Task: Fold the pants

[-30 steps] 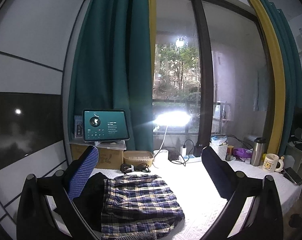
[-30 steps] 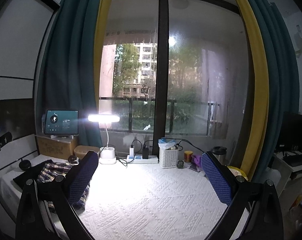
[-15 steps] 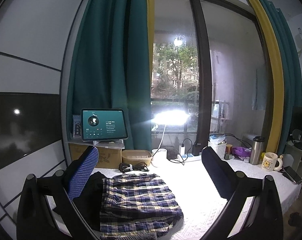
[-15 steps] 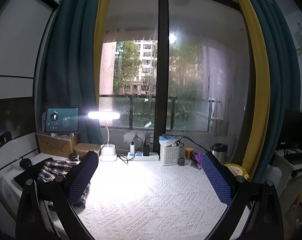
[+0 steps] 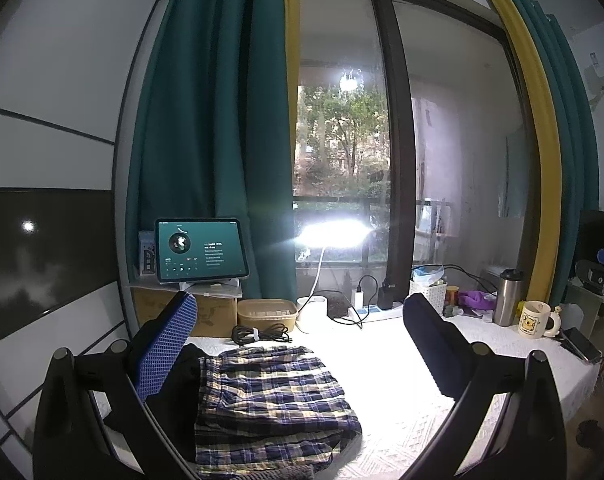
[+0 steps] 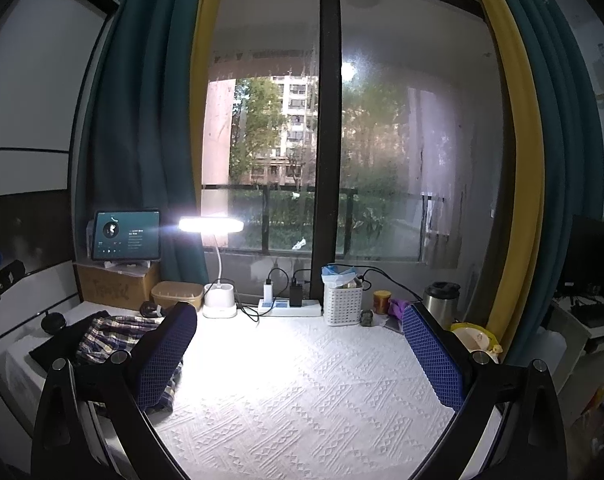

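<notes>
Plaid pants (image 6: 114, 334) lie folded beside lit lamp (image 6: 211, 225).

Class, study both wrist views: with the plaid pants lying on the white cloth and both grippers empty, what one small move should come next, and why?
Probably lower the left gripper toward the plaid pants to take an edge. Both grippers are open and hold nothing, the pants lie in a rumpled heap directly beneath the left one, and the right gripper faces mostly bare white cloth.

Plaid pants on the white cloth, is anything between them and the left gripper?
Nothing visible: the open left gripper hangs just above the folded plaid pants, with only air between.
</notes>
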Demonstrator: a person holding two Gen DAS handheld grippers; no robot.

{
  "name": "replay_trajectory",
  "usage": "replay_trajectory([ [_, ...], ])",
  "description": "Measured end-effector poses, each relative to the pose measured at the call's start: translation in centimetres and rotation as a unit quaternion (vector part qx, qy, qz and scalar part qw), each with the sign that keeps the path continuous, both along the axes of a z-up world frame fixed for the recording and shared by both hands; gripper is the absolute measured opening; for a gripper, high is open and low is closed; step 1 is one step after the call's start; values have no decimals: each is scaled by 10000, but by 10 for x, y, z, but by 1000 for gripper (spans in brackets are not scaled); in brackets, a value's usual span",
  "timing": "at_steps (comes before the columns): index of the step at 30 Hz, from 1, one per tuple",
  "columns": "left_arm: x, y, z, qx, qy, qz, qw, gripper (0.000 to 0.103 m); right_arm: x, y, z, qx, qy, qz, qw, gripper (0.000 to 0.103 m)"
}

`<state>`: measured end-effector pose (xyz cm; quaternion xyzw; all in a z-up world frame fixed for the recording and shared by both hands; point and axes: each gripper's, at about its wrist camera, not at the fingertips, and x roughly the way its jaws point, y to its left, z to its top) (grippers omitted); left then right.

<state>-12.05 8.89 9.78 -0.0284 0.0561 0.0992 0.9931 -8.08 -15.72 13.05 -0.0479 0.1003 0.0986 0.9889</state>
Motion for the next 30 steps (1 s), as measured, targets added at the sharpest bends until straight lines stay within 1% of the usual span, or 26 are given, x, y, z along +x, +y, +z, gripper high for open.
replay_trajectory([
  [30, 2, -5, -1, 51, 47, -29, 10000, 102, 0, 0, 0, 10, 31, 46, 10000, 103],
])
